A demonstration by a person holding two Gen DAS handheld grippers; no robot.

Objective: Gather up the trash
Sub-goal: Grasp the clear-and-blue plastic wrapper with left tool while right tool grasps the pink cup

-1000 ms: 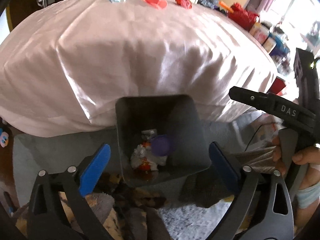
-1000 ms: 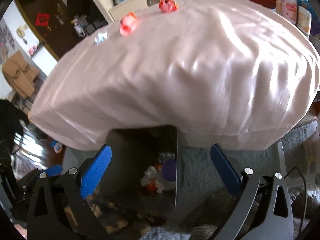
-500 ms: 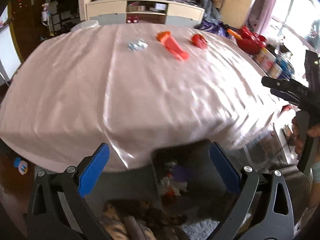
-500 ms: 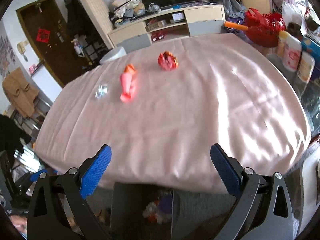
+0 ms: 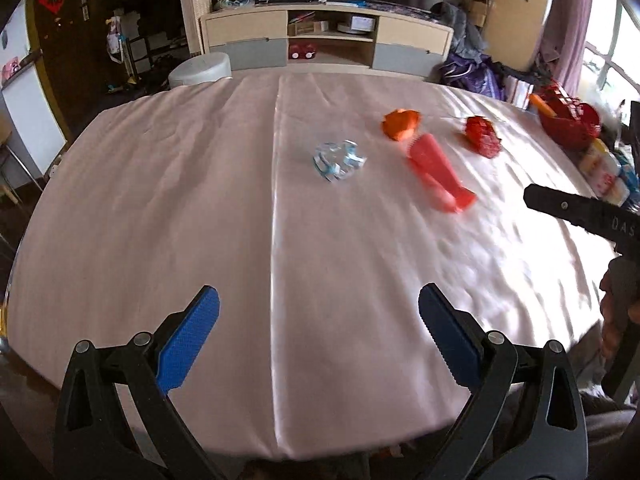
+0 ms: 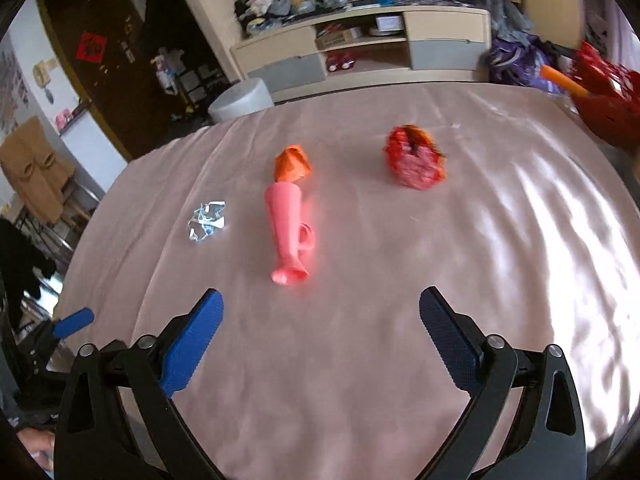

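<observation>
The left tool [image 5: 318, 322] hangs over the near edge of the tabletop [image 5: 200, 220] with its blue fingers [image 5: 188, 338] spread wide and nothing between them. The right tool [image 6: 320, 326] is likewise spread wide and empty above the near part of the pink cloth; in the left view its black body shows at the right edge, gripped by a hand [image 5: 618, 316].

Four bits of trash lie on the far half of the cloth, well apart from both tools, with only bare cloth between. Nearest the right tool is a pink cup-like piece [image 6: 288, 232] lying on its side, its flared mouth toward the tool. An orange crumpled wrapper [image 6: 293, 163] touches its far end. To the left of these sits a clear-and-blue crumpled wrapper [image 6: 207, 221], and to the right, apart, a red crumpled wrapper [image 6: 414, 162]. In the left view the same things read clear-and-blue, orange, pink and red from left to right, somewhat blurred.

Beyond the tabletop stand a grey round stool [image 5: 200, 69] and a low cabinet [image 5: 328, 42] with clutter on top. At the right edge is a red basket [image 6: 608, 96] with an orange stick poking out; what else it holds cannot be told
</observation>
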